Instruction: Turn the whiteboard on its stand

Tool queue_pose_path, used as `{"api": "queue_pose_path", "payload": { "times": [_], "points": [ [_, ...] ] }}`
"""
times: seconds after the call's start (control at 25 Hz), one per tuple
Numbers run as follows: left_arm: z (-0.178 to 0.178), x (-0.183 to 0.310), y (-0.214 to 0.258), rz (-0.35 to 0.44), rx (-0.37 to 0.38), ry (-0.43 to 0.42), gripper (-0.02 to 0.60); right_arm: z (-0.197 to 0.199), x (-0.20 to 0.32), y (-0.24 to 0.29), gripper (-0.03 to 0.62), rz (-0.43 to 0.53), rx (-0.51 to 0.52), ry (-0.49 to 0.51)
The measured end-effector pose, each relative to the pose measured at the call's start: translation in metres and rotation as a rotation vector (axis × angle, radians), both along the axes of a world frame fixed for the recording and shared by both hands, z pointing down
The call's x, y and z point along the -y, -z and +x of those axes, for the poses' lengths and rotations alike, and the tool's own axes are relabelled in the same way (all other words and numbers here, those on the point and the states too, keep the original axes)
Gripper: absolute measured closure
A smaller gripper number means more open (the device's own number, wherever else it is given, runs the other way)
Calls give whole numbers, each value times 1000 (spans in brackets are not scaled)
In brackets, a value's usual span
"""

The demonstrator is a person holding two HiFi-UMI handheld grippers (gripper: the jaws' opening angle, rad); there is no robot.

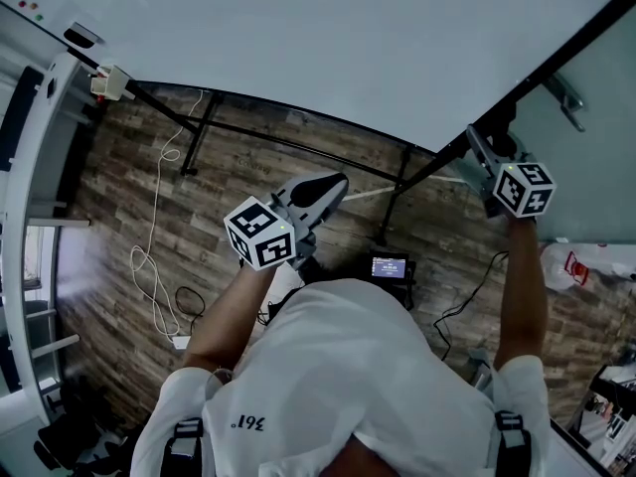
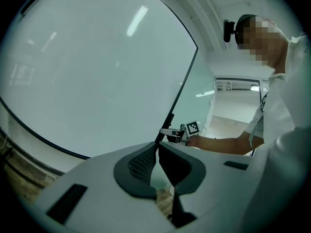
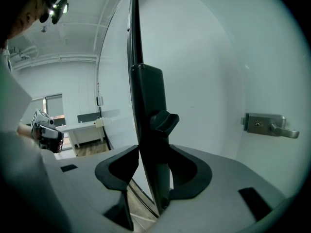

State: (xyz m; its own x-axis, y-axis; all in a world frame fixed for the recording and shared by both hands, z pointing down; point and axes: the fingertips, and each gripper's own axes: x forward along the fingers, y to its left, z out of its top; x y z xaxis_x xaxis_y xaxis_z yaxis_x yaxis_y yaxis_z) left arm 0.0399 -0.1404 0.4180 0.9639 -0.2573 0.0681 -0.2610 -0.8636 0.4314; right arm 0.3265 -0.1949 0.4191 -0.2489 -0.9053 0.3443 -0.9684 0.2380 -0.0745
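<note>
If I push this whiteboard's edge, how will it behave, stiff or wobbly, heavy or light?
The whiteboard is probably stiff: its wide panel looks flat inside a dark frame. It likely swings rather than slides, being hung on a floor stand, with the right claw gripping its side edge. So broad a panel may feel heavy to start.

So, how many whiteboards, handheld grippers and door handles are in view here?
whiteboard: 1
grippers: 2 (left gripper, right gripper)
door handle: 1
Total: 4
</note>
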Motion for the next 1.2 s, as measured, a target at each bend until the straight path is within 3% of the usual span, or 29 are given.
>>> {"api": "queue_pose_path", "payload": {
  "times": [0.64,1.2],
  "points": [
    [-9,12,-6,-7,3,25,574,-22,10,-5,398,-5,3,18],
    [-12,19,-4,-12,-2,59,574,-55,26,-3,402,0,-7,98]
  ]
}}
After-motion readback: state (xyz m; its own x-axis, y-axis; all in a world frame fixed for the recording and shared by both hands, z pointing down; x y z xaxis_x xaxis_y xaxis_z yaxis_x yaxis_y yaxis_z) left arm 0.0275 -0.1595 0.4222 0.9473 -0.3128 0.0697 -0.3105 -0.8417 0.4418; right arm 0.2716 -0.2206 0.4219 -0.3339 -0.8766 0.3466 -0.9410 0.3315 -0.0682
